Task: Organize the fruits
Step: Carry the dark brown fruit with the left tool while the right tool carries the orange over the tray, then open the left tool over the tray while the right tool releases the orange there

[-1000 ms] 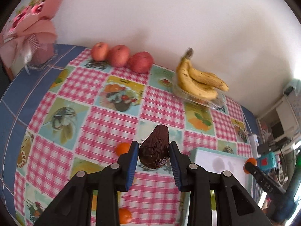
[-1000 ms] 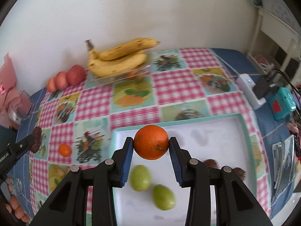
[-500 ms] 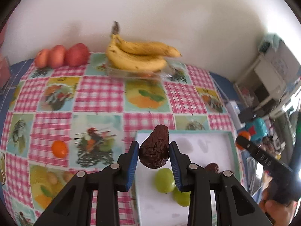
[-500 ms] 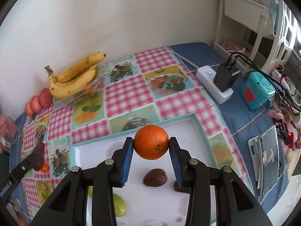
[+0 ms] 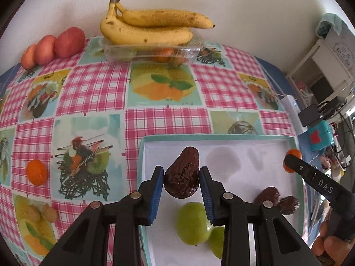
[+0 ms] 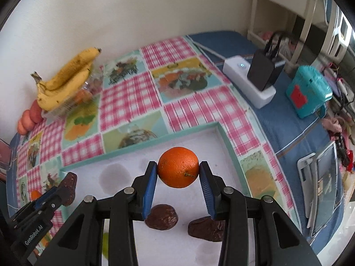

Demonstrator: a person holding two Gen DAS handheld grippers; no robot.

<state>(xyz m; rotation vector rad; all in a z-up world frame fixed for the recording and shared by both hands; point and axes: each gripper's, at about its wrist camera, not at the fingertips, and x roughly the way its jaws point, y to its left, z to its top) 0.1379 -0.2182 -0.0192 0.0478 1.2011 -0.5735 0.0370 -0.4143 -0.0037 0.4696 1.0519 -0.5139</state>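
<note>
My left gripper [image 5: 181, 178] is shut on a dark brown wrinkled avocado [image 5: 182, 173], held above the white tray [image 5: 261, 153] with a teal rim. Two green fruits [image 5: 193, 222] and two dark brown fruits [image 5: 267, 196] lie in the tray below. My right gripper [image 6: 177, 174] is shut on an orange [image 6: 178, 170], hanging over the tray's far right corner [image 6: 218, 125]. In the right wrist view the two dark brown fruits [image 6: 161, 219] lie under it, and the left gripper with the avocado [image 6: 69, 188] shows at the left. The right gripper with the orange [image 5: 292, 160] shows at the left wrist view's right edge.
Bananas [image 5: 150, 27] rest on a clear box by the wall, with three red fruits [image 5: 70, 42] to their left. A small tangerine [image 5: 36, 172] lies on the checked cloth left of the tray. A white power strip with charger [image 6: 250, 77] and a teal device [image 6: 308, 92] sit right.
Both grippers have moved to the right and lower over the tray, each still holding its fruit. The tray and its fruits now fill more of both views.
</note>
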